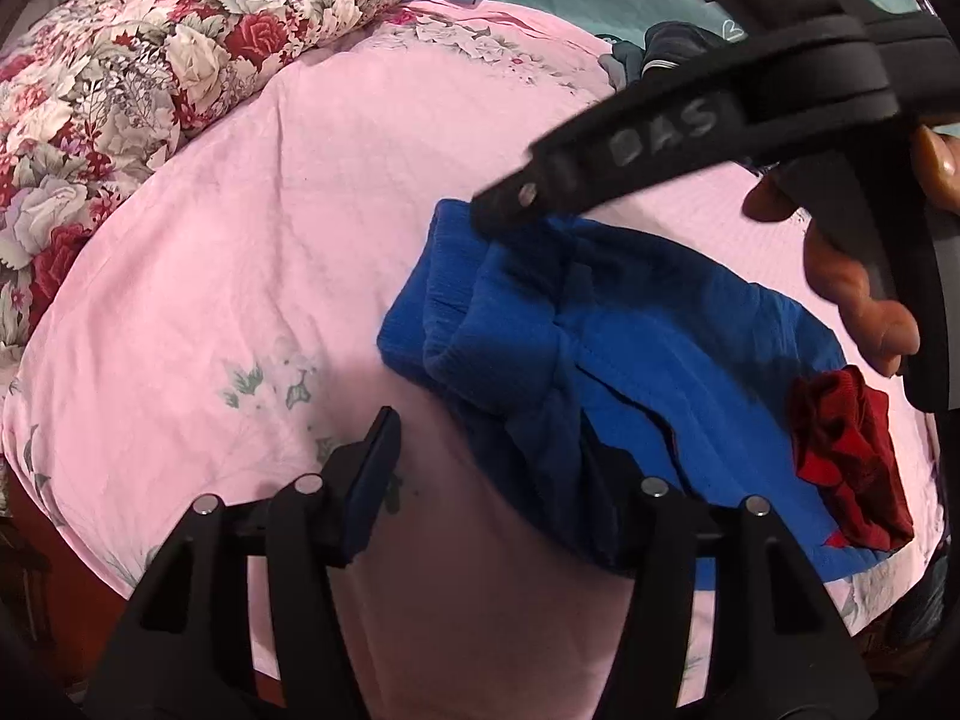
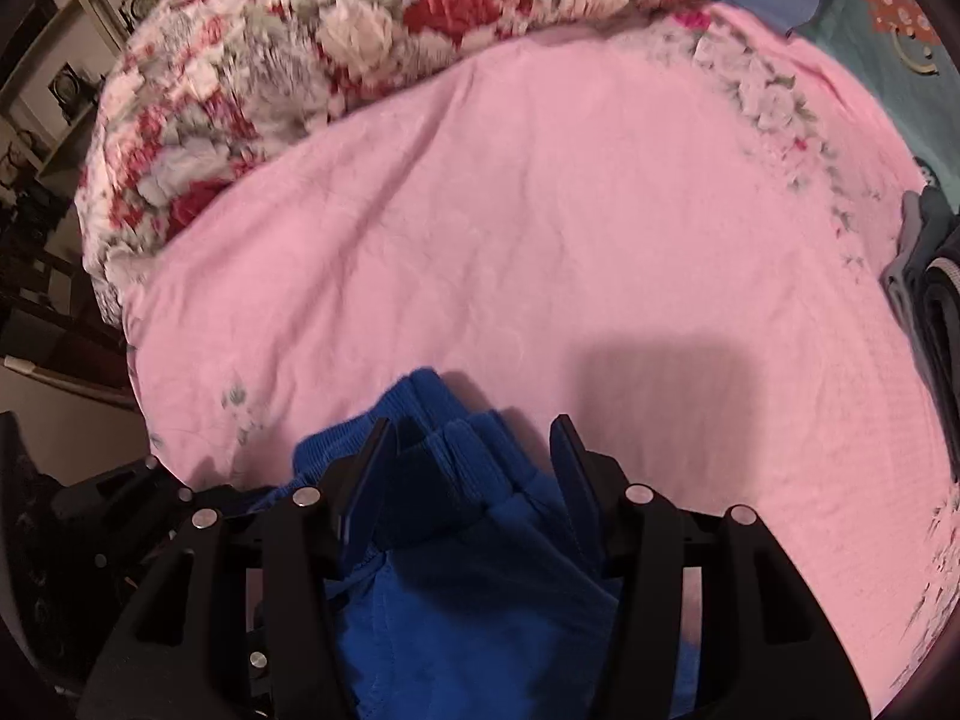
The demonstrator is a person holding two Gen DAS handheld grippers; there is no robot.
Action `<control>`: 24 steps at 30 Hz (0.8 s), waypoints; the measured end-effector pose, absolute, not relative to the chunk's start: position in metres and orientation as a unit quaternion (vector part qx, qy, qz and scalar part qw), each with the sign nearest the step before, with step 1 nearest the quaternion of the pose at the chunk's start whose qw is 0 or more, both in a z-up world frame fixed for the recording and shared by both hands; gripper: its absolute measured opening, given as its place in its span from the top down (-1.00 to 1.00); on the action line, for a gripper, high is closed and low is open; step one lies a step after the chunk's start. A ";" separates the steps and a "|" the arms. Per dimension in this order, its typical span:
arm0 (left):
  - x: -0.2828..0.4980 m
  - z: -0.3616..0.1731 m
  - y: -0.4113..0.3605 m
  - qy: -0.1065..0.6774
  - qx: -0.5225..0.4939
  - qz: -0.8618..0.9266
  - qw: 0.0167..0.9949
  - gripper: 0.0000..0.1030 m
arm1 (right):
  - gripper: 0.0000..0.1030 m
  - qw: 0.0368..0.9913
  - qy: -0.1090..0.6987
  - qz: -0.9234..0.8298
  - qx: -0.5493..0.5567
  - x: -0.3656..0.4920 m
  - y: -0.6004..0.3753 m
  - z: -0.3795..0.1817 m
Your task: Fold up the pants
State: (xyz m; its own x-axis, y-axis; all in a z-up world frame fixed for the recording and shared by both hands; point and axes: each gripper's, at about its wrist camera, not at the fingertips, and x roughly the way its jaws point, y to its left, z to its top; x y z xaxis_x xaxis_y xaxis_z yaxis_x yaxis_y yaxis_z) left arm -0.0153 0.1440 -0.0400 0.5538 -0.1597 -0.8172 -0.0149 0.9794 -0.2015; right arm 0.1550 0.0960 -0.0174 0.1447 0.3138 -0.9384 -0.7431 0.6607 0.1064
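pants (image 1: 600, 360) bunched on the pink sheet (image 1: 240, 240) | left gripper (image 1: 498, 480) parted, one finger buried in a fold | right gripper (image 2: 474, 468) parted around the cuffs (image 2: 456, 438), pads not pressing | risk: layers may be dragged askew if only one is pinched

I see a pink sheet (image 1: 270, 228), a floral quilt (image 1: 120, 78), a red cloth (image 1: 846, 456), perhaps grey clothes (image 2: 927, 276) at right.

Warm, dim light; soft shadows on the pink sheet (image 2: 540, 210); right view blurred; fisheye-bent edges.
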 end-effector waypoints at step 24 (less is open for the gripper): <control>-0.052 0.054 0.068 0.352 0.002 -0.107 0.930 0.66 | 0.51 0.808 0.435 0.391 -0.066 0.101 -0.029 0.094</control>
State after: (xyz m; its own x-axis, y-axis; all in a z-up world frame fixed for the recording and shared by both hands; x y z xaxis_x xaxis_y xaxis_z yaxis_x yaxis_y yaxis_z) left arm -0.0524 0.0682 0.0536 0.7285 -0.1983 -0.6557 0.2010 0.9769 -0.0722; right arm 0.1010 -0.0291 0.0940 0.3143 0.5751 -0.7553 -0.6899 0.6849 0.2345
